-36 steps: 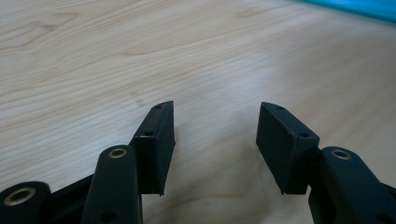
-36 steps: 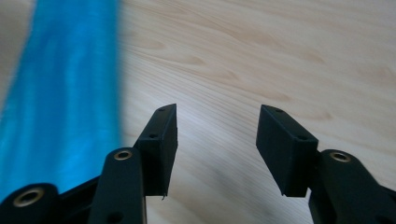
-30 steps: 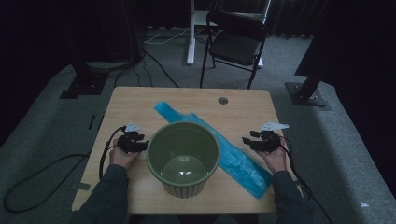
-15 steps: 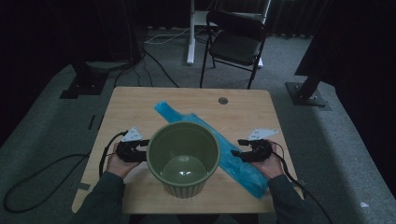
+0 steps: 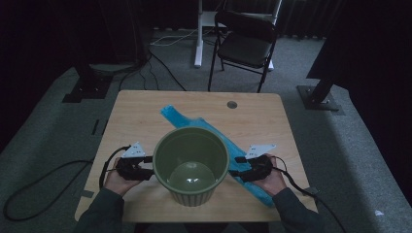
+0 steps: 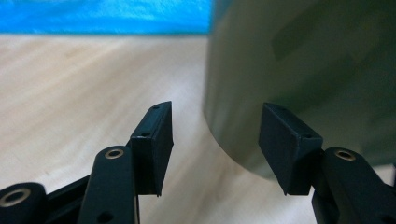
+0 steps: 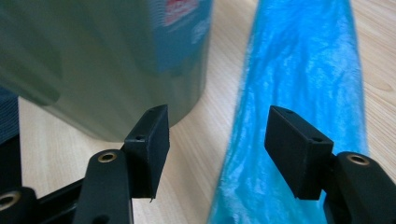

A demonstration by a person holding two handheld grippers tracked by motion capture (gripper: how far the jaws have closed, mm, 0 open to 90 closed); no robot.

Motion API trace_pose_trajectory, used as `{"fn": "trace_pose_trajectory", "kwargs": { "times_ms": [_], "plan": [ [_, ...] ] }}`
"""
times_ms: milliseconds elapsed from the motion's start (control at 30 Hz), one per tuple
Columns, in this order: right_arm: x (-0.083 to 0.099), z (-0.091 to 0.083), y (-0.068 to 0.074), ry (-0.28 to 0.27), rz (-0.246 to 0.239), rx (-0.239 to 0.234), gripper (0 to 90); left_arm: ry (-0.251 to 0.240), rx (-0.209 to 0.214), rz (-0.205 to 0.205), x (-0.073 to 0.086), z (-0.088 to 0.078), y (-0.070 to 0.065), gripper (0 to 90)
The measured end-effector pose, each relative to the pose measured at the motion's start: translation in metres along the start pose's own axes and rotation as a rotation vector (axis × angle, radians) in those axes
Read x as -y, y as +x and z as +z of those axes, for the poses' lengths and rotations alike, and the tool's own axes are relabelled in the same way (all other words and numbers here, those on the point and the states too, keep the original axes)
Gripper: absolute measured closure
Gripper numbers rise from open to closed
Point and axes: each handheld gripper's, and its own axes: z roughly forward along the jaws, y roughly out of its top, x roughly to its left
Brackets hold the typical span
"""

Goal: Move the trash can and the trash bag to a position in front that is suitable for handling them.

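- Left gripper (image 5: 145,166): positioned just beside the left wall of the green pot (image 5: 191,165). Jaws stand apart with nothing between them.
- Green pot: upright on the wooden table (image 5: 141,111), near its front edge, between the two grippers. It rests partly over the blue plastic bag (image 5: 243,170), which lies diagonally across the table.
- Right gripper (image 5: 234,166): positioned just beside the right wall of the pot, above the bag. Jaws have just been opening and stand wide, gripping nothing.

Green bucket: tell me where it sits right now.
In the high view the green bucket stands upright at the table's near edge, between the left gripper and right gripper, partly over the blue plastic bag.
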Motion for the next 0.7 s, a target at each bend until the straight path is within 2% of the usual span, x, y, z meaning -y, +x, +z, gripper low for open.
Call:
{"fn": "trace_pose_trajectory", "kwargs": {
  "times_ms": [167, 333, 433, 567, 700],
  "plan": [
    [-0.001, 0.001, 0.005, -0.012, 0.001, -0.044, 39.6, 0.04, 0.029, 0.025, 0.011, -0.001, -0.008, 44.7],
    [-0.005, 0.003, 0.007, -0.017, -0.008, -0.057, 39.6, 0.034, 0.041, 0.037, 0.01, 0.002, -0.011, 44.8],
    [-0.015, 0.008, 0.012, -0.025, -0.033, -0.072, 40.0, 0.028, 0.037, 0.037, 0.008, 0.002, -0.01, 45.1],
    [-0.02, 0.012, 0.011, -0.017, -0.045, -0.057, 40.5, 0.021, 0.024, 0.025, 0.008, 0.002, -0.007, 46.1],
    [-0.024, 0.017, 0.004, -0.022, -0.025, -0.039, 40.9, 0.015, 0.017, 0.015, 0.007, 0.004, -0.002, 46.1]
  ]
}}
